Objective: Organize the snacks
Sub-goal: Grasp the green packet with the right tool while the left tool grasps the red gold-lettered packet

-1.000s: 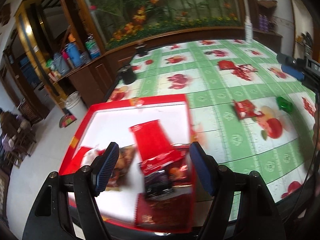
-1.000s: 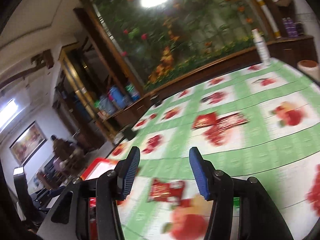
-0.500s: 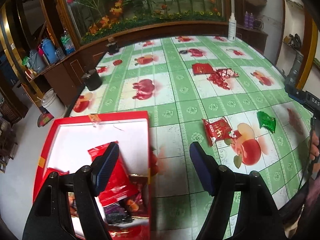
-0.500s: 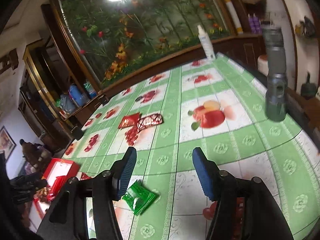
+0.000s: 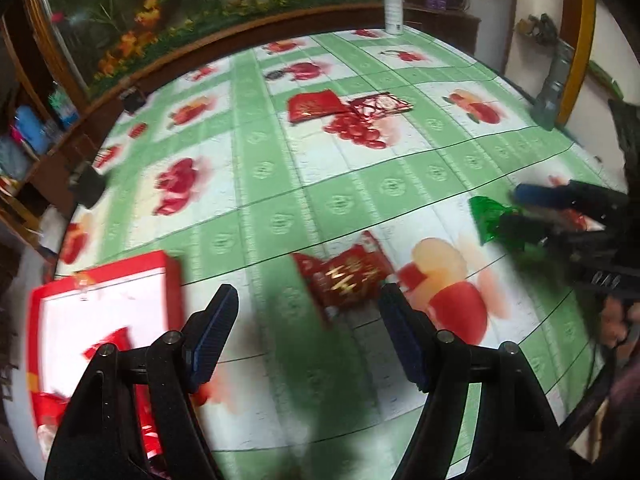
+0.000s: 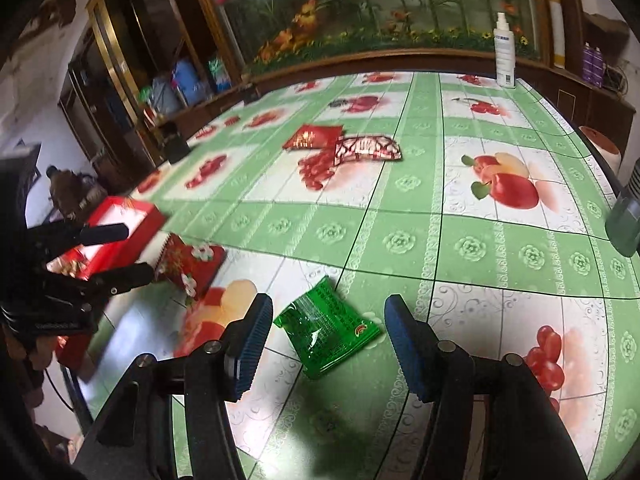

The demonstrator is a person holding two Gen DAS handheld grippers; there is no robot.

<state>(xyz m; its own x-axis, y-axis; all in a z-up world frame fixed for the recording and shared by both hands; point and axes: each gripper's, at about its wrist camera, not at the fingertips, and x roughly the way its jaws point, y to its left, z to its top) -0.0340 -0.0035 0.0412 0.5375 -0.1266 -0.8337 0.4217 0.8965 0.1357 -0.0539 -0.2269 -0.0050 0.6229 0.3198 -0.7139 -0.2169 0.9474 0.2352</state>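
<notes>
In the left wrist view, the red box (image 5: 104, 300) with snack packets sits at the lower left. The left gripper (image 5: 308, 336) is spread and empty at the bottom centre, and a red snack packet (image 5: 344, 276) lies just above it. In the right wrist view, the right gripper (image 6: 328, 344) stands spread around a green snack packet (image 6: 326, 326) on the tablecloth (image 6: 440, 240), pads not touching it.

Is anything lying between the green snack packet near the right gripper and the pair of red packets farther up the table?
Nothing: in the right wrist view only bare tablecloth separates the green foil snack packet from the two red packets.
</notes>
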